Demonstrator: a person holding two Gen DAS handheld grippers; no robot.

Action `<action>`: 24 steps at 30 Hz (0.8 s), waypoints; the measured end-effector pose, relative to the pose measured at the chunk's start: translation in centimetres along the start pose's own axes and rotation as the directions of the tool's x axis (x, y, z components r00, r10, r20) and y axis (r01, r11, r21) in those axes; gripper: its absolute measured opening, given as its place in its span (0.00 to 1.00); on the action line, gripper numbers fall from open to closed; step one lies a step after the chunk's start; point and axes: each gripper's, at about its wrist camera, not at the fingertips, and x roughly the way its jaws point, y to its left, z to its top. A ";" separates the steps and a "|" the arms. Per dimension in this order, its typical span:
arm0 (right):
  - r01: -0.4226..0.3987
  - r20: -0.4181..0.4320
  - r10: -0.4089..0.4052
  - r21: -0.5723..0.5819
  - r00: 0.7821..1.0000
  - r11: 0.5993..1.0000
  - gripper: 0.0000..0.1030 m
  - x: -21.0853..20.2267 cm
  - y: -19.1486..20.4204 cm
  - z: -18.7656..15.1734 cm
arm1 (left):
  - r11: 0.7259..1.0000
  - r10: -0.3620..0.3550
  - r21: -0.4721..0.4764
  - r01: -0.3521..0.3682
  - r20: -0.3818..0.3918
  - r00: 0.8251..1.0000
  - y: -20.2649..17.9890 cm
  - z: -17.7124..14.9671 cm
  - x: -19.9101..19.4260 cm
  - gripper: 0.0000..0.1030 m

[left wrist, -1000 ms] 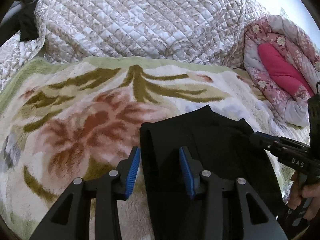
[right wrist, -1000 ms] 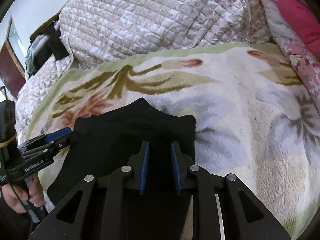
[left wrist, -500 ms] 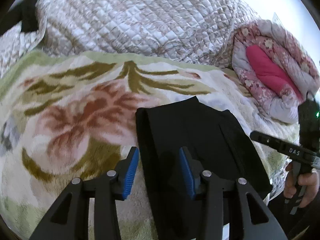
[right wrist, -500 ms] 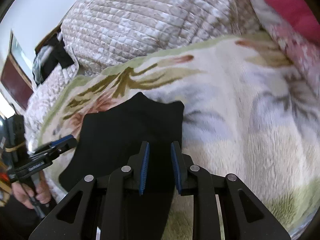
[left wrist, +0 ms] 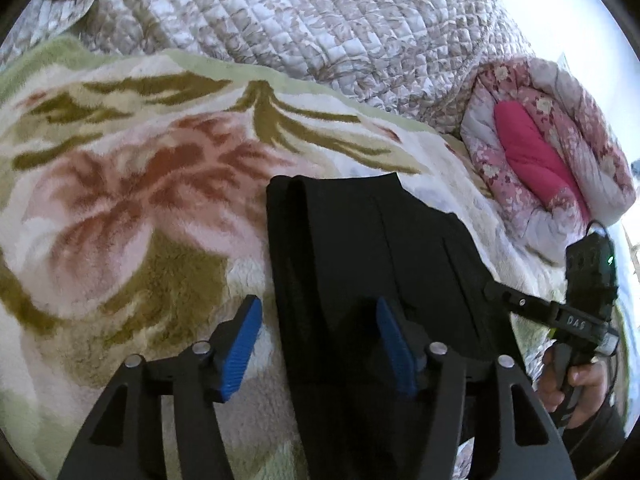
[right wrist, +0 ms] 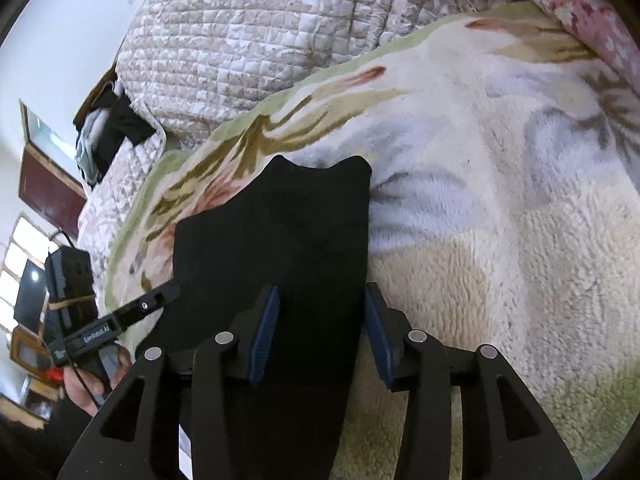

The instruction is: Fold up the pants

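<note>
- Both claws stand open over the pants (left wrist: 372,264). The left claw (left wrist: 318,346) has its blue pads well apart, and its jaws have just been opening further. The pants' left edge runs up between them, but neither pad presses on the cloth.
- Right claw (right wrist: 320,330): its jaws have also just been opening. The pants' right edge lies between the pads with a gap on each side, so nothing is gripped.
- The pants lie flat on the blanket (left wrist: 120,220), a dark, roughly rectangular bundle running away from both cameras. The near end drops out of view under the claws.
- Progress, as I judge it: the pants look already folded at least once. A doubled edge shows along the left side in the left view, and the far end shows two rounded corners with a notch between them in the right view.
- With both claws letting go and the bundle lying neat, a fold seems just laid down. Whether another fold is left I cannot tell, since the near end is hidden.
- Count: one pair of pants, two claws, two hands. The right hand (left wrist: 576,380) shows in the left view, the left hand (right wrist: 90,388) in the right view.
- One floral blanket lies under the pants. One quilt (left wrist: 320,28) is heaped behind it, and one pink bundle (left wrist: 536,160) of bedding sits at the right in the left view.
- A dark heap of clothes (right wrist: 116,128) lies far off at the left in the right view; what it holds I cannot tell.
</note>
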 end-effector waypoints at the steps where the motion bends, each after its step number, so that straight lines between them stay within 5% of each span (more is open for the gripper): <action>1: -0.009 0.003 0.009 0.012 1.000 1.000 0.42 0.0 -0.2 0.0 | 1.000 -0.006 -0.006 0.006 0.001 1.000 0.0 0.1 0.2 0.63; 6: -0.072 -0.012 0.073 0.053 0.997 0.996 0.43 -0.3 -0.1 -0.2 | 0.999 -0.043 -0.029 0.042 -0.011 0.999 -0.4 -0.1 0.0 0.50; 9: -0.044 -0.017 0.044 0.033 0.999 0.999 0.38 0.3 0.0 -0.2 | 0.999 -0.038 -0.024 0.038 -0.004 0.999 -0.5 -0.2 -0.1 0.48; 14: -0.025 -0.006 0.025 0.040 1.000 0.999 0.16 0.9 0.5 0.7 | 0.998 -0.029 -0.050 0.029 0.002 1.000 -0.8 0.6 -0.1 0.35; 18: -0.047 0.037 0.048 -0.020 0.998 0.999 0.14 -0.6 2.8 1.2 | 0.999 -0.038 -0.020 0.039 0.026 0.999 -1.8 1.2 -1.4 0.23; 24: -0.079 0.064 0.084 -0.074 0.994 0.994 0.14 -1.2 5.6 3.5 | 0.999 -0.033 0.035 0.031 0.056 0.998 -2.9 4.0 -2.9 0.21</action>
